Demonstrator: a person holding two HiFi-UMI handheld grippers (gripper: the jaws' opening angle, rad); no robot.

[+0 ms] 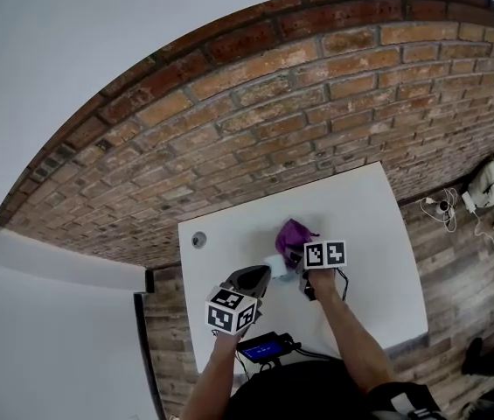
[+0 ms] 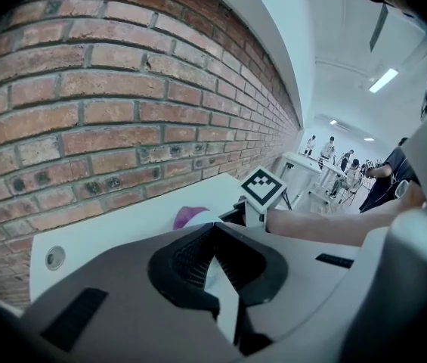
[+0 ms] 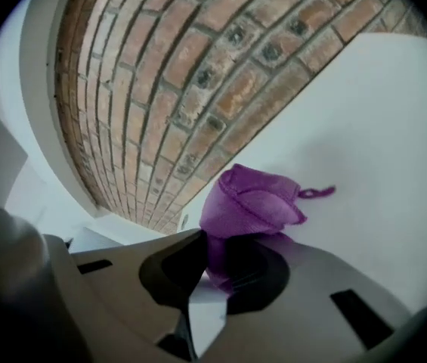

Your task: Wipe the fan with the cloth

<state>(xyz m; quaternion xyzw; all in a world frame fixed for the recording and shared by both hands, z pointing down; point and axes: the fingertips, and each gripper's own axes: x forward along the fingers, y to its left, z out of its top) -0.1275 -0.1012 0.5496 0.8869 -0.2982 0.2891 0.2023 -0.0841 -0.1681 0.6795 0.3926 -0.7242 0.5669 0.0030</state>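
The right gripper (image 3: 209,280) jaws pinch only the purple cloth (image 3: 252,201) by its near edge, so wiping could tug it free.

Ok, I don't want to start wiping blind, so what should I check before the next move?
1. Grip on the purple cloth: ok, it is pinched in the jaws of the right gripper.
2. State of the left gripper: ok, jaws together.
3. Finding the fan: cannot tell; only a pale object shows at the left gripper's tips.
4. Fan held steady: cannot tell.
5. Grippers apart from each other: ok in the head view.
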